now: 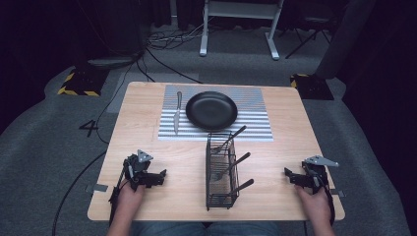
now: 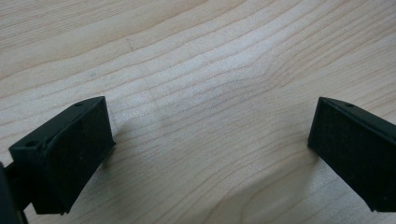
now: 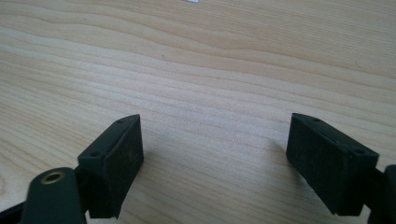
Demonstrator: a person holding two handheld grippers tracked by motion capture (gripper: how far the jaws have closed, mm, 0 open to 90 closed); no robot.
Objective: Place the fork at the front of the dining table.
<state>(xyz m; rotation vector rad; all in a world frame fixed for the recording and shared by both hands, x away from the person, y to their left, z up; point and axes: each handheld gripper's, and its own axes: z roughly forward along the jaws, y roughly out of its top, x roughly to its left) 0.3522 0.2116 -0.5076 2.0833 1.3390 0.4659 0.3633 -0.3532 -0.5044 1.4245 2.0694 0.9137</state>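
From the high view, I see a silver knife (image 1: 176,112) already beside the round black plate (image 1: 211,110) on the striped placemat (image 1: 255,129), while three dark-handled utensils (image 1: 235,164) wait in the black wire caddy (image 1: 221,172). In the left gripper view my left tongs (image 2: 210,154) are spread over bare wooden table (image 2: 196,70). In the right gripper view my right tongs (image 3: 212,163) are spread too, holding nothing, so most of the setting looks undone.

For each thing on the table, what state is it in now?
Left gripper: open, holds nothing.
Right gripper: open, holds nothing.
Wire cutlery basket: upright, three utensils leaning in it.
Black plate: bare, on the striped placemat.
Knife: flat on the placemat, left of the plate.
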